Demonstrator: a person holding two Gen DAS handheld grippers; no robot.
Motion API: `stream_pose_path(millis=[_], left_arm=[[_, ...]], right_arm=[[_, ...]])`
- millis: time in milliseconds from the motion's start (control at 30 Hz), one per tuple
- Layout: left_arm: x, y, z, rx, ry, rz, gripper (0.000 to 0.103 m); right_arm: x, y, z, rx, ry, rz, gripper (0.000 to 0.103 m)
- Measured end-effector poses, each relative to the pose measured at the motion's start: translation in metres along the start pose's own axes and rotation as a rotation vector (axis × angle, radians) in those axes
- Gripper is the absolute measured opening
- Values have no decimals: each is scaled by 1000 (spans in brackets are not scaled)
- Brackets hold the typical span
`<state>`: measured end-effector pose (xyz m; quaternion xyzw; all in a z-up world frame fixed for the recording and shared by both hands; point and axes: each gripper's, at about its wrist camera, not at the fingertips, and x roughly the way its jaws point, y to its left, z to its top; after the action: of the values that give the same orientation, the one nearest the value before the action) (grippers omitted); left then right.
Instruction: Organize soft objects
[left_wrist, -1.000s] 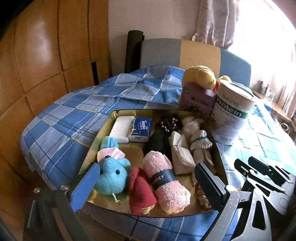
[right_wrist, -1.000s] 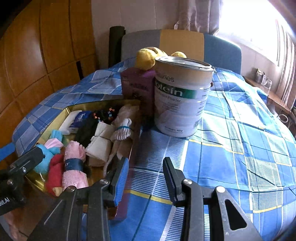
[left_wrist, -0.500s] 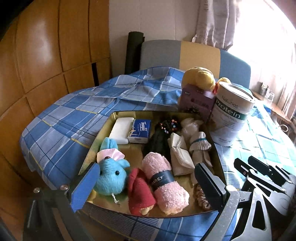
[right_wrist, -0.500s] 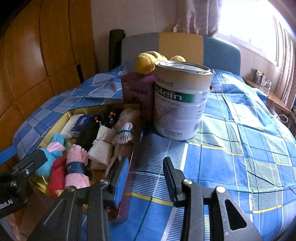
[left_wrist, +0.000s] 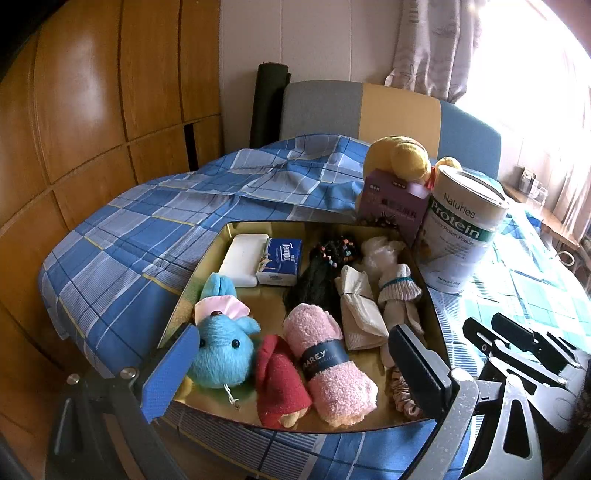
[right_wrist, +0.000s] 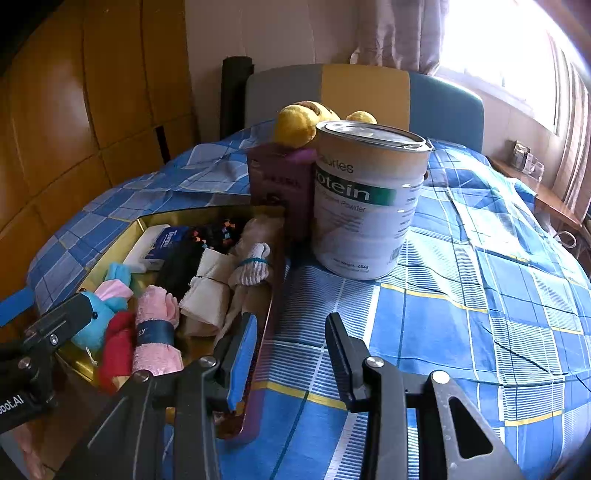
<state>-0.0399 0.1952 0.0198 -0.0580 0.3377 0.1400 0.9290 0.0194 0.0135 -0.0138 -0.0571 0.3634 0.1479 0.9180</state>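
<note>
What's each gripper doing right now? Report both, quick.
Left gripper: open, holding nothing, above the gold tray of soft items.
Right gripper: open, holding nothing, over the checked cloth.

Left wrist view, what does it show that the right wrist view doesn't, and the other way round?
Only the left wrist view shows the scrunchie in the tray's near right corner and the whole white pack beside the tissue packet. Only the right wrist view shows the broad stretch of blue checked cloth right of the protein tin. Both show the gold tray, blue plush, pink towel roll and yellow plush.
</note>
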Motion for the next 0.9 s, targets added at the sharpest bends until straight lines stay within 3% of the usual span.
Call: stream_pose_path(millis=[900], left_arm=[[0, 3, -2, -4, 3, 2, 103]], right_arm=[[1, 2, -1, -8, 7, 3, 38]])
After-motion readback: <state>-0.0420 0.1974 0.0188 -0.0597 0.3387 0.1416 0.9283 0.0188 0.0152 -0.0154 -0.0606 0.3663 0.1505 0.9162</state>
